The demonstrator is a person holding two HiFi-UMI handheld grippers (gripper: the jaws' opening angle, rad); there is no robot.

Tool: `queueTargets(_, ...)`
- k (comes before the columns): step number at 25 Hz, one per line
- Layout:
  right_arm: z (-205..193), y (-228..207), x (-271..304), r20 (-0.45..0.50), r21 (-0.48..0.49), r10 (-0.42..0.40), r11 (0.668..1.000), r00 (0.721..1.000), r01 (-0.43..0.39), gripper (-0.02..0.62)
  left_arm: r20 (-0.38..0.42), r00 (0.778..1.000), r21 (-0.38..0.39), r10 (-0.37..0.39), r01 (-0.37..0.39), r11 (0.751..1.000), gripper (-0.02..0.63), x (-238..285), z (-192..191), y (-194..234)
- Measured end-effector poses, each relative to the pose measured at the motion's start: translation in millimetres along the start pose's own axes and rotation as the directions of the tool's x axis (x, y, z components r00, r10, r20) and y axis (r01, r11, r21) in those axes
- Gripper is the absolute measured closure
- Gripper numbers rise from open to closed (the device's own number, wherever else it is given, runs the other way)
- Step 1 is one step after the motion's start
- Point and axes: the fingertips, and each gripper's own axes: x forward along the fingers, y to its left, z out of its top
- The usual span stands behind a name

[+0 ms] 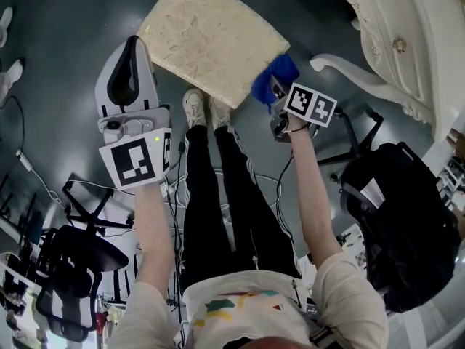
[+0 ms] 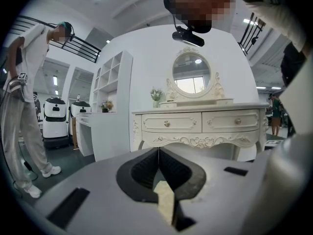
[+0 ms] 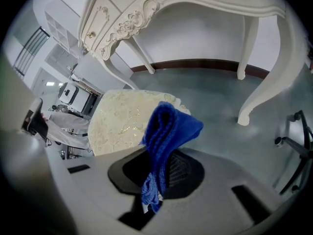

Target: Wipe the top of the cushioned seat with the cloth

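Observation:
The cream cushioned seat [image 1: 211, 35] lies at the top middle of the head view, with gold pattern on its top. The blue cloth [image 1: 275, 75] hangs bunched at the seat's right edge, and my right gripper [image 1: 280, 97] is shut on it. In the right gripper view the cloth [image 3: 166, 131] stands folded between the jaws of the right gripper [image 3: 161, 168], with the seat [image 3: 122, 121] just behind it. My left gripper [image 1: 132, 46] sits at the seat's left corner. Its jaws [image 2: 158, 163] are shut, and a cream sliver shows through the gap below them.
A white carved dressing table [image 1: 385, 42] stands right of the seat, its curved legs [image 3: 254, 82] close by. The holder's legs and shoes [image 1: 195, 107] are just below the seat. Black office chairs [image 1: 73, 267] and a black chair [image 1: 399, 224] flank the person. Another person [image 2: 24, 106] stands far left.

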Motion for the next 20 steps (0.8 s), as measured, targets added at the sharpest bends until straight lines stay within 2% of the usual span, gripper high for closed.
queueTargets(5, -2.4, -5.5, -1.1, -0.003, 0.035, -0.013, 0.999, 1.0, 0.013, 0.558, 0.001, 1.0, -0.004, 0.012, -0.012, 1.0, 0.601, -4.4, -1.6, 4.2)
queueTargets(9, 7.5, 15.3, -16.9, 0.018, 0.025, 0.021, 0.999, 1.0, -0.021, 0.558, -0.006, 1.0, 0.003, 0.027, -0.027, 1.0, 0.601, -11.1, -3.9, 12.7)
queueTargets(15, 44.6, 101.7, -40.8, 0.089, -0.031, 0.187, 0.982, 0.978, -0.185, 0.558, 0.002, 0.998, 0.001, 0.068, -0.068, 0.998, 0.601, -19.1, 5.3, 29.6)
queueTargets(20, 78.3, 197.2, -40.4, 0.147, -0.077, 0.362, 0.932, 0.921, -0.354, 0.558, 0.02, 0.995, 0.004, 0.098, -0.098, 0.995, 0.601, -27.2, 12.6, 43.0)
